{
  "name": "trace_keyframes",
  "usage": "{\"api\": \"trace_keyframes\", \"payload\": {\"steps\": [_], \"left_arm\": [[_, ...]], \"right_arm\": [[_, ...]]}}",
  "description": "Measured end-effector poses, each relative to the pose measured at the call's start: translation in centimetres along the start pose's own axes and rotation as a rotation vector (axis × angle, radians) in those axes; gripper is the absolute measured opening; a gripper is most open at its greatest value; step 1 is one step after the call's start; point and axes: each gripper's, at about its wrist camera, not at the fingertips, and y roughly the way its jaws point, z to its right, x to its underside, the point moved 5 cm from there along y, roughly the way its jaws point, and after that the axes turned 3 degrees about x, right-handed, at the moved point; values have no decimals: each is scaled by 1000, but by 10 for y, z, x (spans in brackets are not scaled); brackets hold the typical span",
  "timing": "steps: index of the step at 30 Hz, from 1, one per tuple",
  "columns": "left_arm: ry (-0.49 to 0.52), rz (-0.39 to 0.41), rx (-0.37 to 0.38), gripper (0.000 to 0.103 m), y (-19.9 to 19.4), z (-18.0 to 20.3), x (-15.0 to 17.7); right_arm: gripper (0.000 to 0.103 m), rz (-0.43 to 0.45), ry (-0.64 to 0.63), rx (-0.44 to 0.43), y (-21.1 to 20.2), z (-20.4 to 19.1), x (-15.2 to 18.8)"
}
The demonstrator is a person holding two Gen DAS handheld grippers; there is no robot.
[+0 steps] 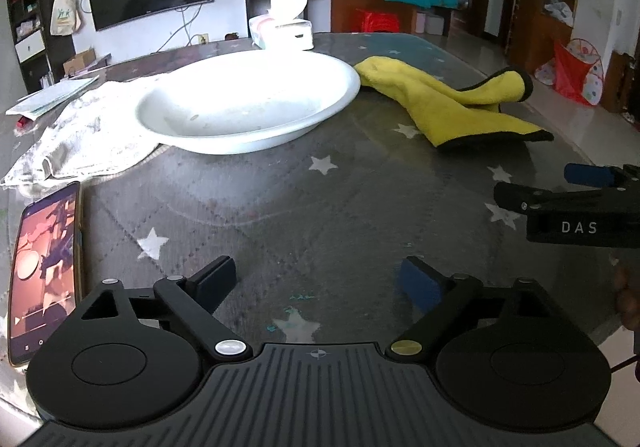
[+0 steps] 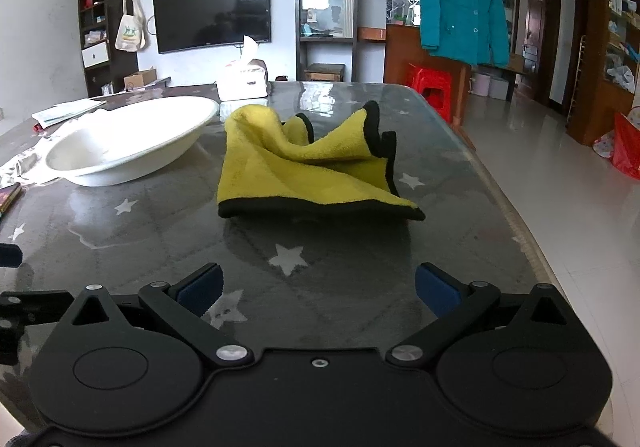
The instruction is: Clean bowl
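Left wrist view: bowl (image 1: 248,103), white and shallow, sits on the table (image 1: 320,207) ahead of my left claw (image 1: 320,283) and a little to its left, one edge resting on a crumpled white cloth (image 1: 80,135). My left claw hangs wide over bare table, holding nothing. Beyond the bowl's right rim lies the yellow cloth (image 1: 452,103), its long axis running from near the bowl toward the near right, where my right claw (image 1: 576,187) enters side-on. From here I cannot tell how its jaws stand. A phone (image 1: 44,279) lies at my near left, a tissue box (image 1: 282,31) behind the bowl.

Right wrist view: yellow cloth (image 2: 312,171), rumpled and black-edged, lies dead ahead of my right claw (image 2: 318,287), whose jaws stand wide and empty. The nearest hem runs across my line of approach, flat on the table (image 2: 160,247). The bowl (image 2: 132,139) is off to the left and farther, its rim just beside the cloth's far corner; the tissue box (image 2: 244,83) stands behind.

I judge the right claw nearer the cloth and the left nearer the bowl, so a straight forward reach to that hem looks like the right's opening move.
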Motion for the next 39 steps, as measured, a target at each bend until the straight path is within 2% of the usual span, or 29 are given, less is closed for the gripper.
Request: {"api": "trace_keyframes", "payload": {"steps": [16, 33, 39], "left_arm": [[-4, 11, 20, 93, 1, -10, -3], [-36, 32, -83, 93, -3, -60, -13], [-47, 42, -97, 93, -5, -74, -16]], "right_arm": [[103, -18, -21, 38, 13, 12, -7], [103, -39, -5, 57, 30, 22, -17], [103, -39, -7, 58, 31, 22, -19]]}}
